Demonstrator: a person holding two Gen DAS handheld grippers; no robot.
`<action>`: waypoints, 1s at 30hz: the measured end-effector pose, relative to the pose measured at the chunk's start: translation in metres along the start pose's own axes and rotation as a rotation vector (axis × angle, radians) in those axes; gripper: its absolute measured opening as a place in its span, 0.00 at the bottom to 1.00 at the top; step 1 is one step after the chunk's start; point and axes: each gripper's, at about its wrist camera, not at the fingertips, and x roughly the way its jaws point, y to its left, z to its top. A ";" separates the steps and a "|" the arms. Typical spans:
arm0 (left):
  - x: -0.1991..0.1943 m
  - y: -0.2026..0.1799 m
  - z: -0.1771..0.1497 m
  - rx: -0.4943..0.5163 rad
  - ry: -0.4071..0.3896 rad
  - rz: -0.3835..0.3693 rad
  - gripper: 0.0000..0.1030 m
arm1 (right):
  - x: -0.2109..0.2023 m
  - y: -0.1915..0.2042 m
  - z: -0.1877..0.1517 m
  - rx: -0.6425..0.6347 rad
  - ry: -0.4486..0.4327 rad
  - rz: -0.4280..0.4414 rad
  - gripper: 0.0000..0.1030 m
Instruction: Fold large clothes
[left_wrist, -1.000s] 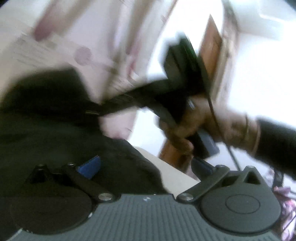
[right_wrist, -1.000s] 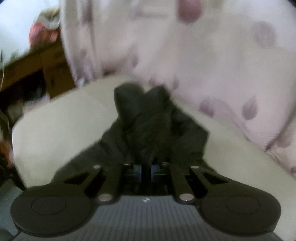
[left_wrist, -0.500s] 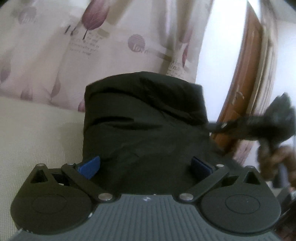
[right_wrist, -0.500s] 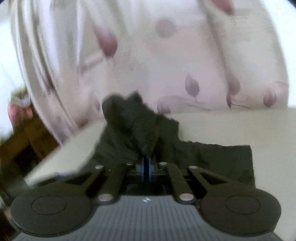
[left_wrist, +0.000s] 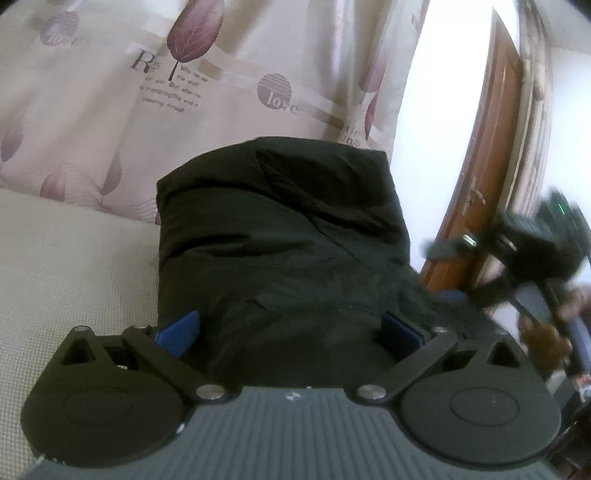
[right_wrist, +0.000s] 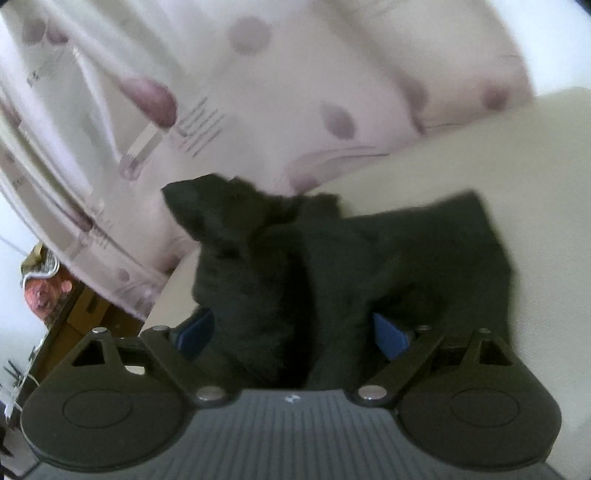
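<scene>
Lying folded on the cream cushion, the black garment formed a rough rectangular bundle whose far edge reached the cushion's back edge, just below the curtain printed with purple leaves and lettering. In the left wrist view the near part of the bundle filled the space between the left gripper and its two blue pads; the jaws stood wide, and the cloth sat between them without either pad clearly pressing on it. Toward the cushion's right edge the garment's fabric bunched lower and looser.

In the right wrist view a raised, crumpled peak of the same black garment stood between the right gripper jaws, while a flatter panel stretched away to the right across the cushion. Those jaws had just been opening and now stood wide, with the blue pads set apart on either side of the cloth and no longer pinching it. That picture was blurred, so finer folds could not be made out.

Seen from the left wrist, the right gripper appeared as a dark blurred shape beyond the cushion's right edge, with the person's hand below it. Behind it stood a brown wooden door against a bright wall. At the left of the right wrist view, some brown wooden furniture showed below the curtain.
</scene>
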 end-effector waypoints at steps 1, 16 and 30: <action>0.001 -0.001 0.000 0.002 0.002 0.003 0.99 | 0.010 0.008 0.005 -0.029 0.020 -0.009 0.90; -0.028 -0.009 0.009 -0.035 -0.132 0.027 1.00 | 0.045 0.102 0.001 -0.752 -0.072 -0.232 0.15; -0.018 -0.034 -0.036 -0.028 0.067 -0.021 1.00 | -0.021 0.002 -0.014 -0.508 -0.177 -0.329 0.00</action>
